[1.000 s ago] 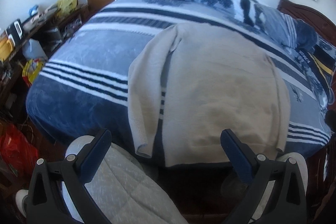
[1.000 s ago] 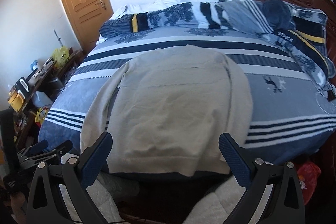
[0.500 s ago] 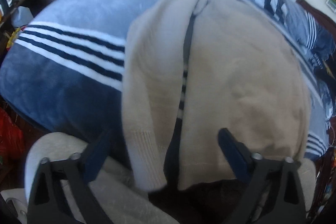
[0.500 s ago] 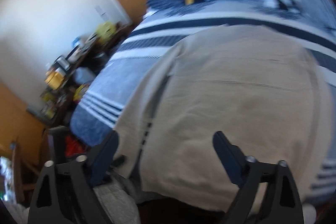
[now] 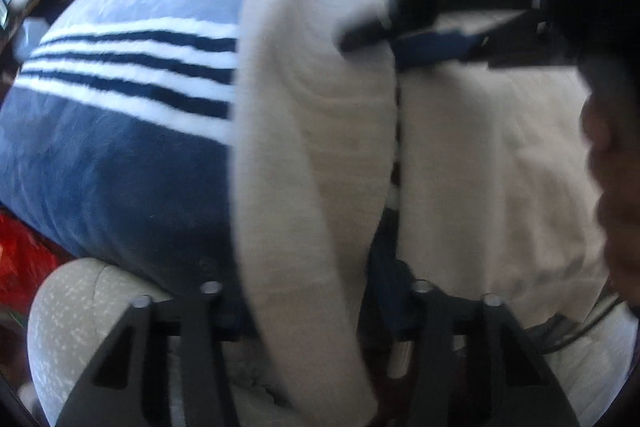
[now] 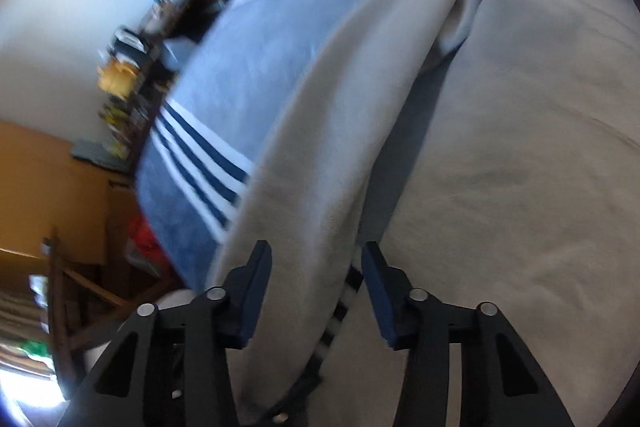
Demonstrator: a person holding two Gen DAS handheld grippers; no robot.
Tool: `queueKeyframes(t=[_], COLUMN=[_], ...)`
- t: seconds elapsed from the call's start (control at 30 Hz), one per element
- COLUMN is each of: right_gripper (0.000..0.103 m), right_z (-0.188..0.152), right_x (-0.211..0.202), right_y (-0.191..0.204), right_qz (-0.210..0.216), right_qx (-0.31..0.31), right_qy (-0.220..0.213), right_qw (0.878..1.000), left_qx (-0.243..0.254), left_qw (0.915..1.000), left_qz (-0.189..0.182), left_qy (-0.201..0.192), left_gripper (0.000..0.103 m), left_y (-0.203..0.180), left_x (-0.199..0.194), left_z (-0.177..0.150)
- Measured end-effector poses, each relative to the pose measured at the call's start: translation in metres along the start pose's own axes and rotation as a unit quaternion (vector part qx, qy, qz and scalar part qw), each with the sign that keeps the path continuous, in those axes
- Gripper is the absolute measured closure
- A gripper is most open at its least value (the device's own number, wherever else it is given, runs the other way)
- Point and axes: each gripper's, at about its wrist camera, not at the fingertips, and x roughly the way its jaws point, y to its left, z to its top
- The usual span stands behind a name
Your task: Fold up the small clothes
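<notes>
Beige knit sweater (image 6: 500, 167) lies spread flat on the striped blue bedspread (image 5: 120, 147), hem at the near edge of the bed, left sleeve (image 5: 312, 167) running down alongside the body with a thin strip of bedspread showing between them. Judging by the drape it's soft, light, floppy — no stiffness, so it will sag from any single pinch point and wants two holds to stay flat. Knit looks grippy, not slippery; nothing fragile. Both grippers have just been closing on that sleeve. Left gripper (image 5: 316, 303) sits at the cuff end, jaws narrowed around the sleeve, pads hidden behind fabric — can't tell if they bite yet. Right gripper (image 6: 316, 299), which the left view shows higher up the sleeve, has the sleeve between its blue pads, small gaps still visible either side, so not pinching yet. Best hold: cuff plus mid-sleeve, as set up. Open room lies to the right across the sweater body; left is bare bedspread, then cluttered furniture (image 6: 132, 67) beyond the bed edge.
</notes>
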Motion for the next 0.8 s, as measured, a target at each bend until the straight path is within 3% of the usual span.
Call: queueKeyframes(t=[0.03, 0.07, 0.1, 0.17, 0.23, 0.37, 0.43, 0.6, 0.7, 0.8], right_gripper=[0.078, 0.093, 0.095, 0.098, 0.098, 0.099, 0.099, 0.099, 0.102, 0.102], right_z=[0.002, 0.002, 0.003, 0.008, 0.015, 0.035, 0.040, 0.033, 0.018, -0.003], right_x=[0.009, 0.012, 0.009, -0.003, -0.025, -0.078, -0.101, -0.170, -0.208, -0.235], right_y=[0.005, 0.010, 0.014, 0.026, 0.038, 0.054, 0.058, 0.054, 0.031, -0.010], right_qz=[-0.019, -0.015, -0.014, -0.016, 0.003, 0.035, 0.049, 0.062, 0.048, 0.038], right_qx=[-0.005, -0.011, -0.012, -0.019, -0.021, -0.025, -0.026, -0.032, -0.024, 0.006], right_qy=[0.008, 0.012, 0.006, -0.012, -0.034, -0.077, -0.094, -0.138, -0.166, -0.194], right_qw=[1.000, 1.000, 1.000, 1.000, 0.999, 0.996, 0.994, 0.988, 0.985, 0.980], left_qx=[-0.018, -0.028, -0.035, -0.064, -0.104, -0.100, -0.067, 0.051, 0.118, 0.165], left_qw=[0.9997, 0.9992, 0.9984, 0.9926, 0.9812, 0.9661, 0.9619, 0.9622, 0.9610, 0.9563], left_qz=[-0.015, -0.027, -0.041, -0.099, -0.154, -0.207, -0.222, -0.202, -0.188, -0.202], left_qy=[-0.008, -0.012, -0.014, -0.029, -0.053, -0.118, -0.144, -0.175, -0.165, -0.133], left_gripper=[0.079, 0.085, 0.093, 0.094, 0.095, 0.095, 0.095, 0.095, 0.095, 0.095], left_y=[0.007, 0.011, 0.015, 0.026, 0.039, 0.042, 0.030, -0.026, -0.059, -0.109], left_x=[-0.004, -0.007, -0.010, -0.026, -0.052, -0.114, -0.145, -0.192, -0.201, -0.181], left_z=[0.001, 0.002, 0.003, 0.005, 0.011, 0.027, 0.036, 0.042, 0.024, 0.012])
